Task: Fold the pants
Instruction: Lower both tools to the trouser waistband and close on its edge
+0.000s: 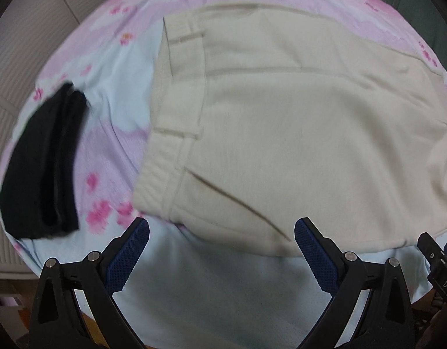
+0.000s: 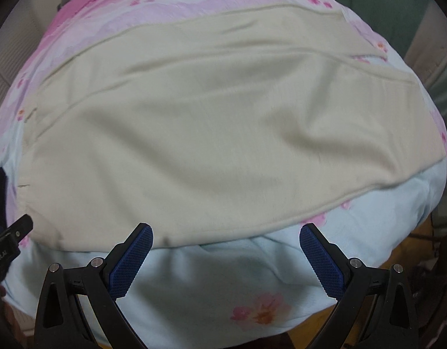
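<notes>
Cream pants (image 1: pixel 296 133) lie spread flat on a pink floral bedspread (image 1: pixel 113 157), both left tongs (image 1: pixel 222 234) and right tongs (image 2: pixel 225 240) gaping empty at the near hem, where a single-layer pinch could skew the fold toward the dark folded garment (image 1: pixel 40 171).

cream woven-cloth pants (image 1: pixel 296 133): matt, soft, faintly ribbed at waistband; pink-and-pale-blue floral cloth bedcover (image 1: pixel 223 290): matt, smooth; folded black cloth garment (image 1: pixel 40 168): matt, fuzzy; left gripper (image 1: pixel 222 242): matt black plastic arms, blue cross-hatched rubbery pads (image 1: pixel 127 258), shiny metal pins; right gripper (image 2: pixel 225 245): same
</notes>
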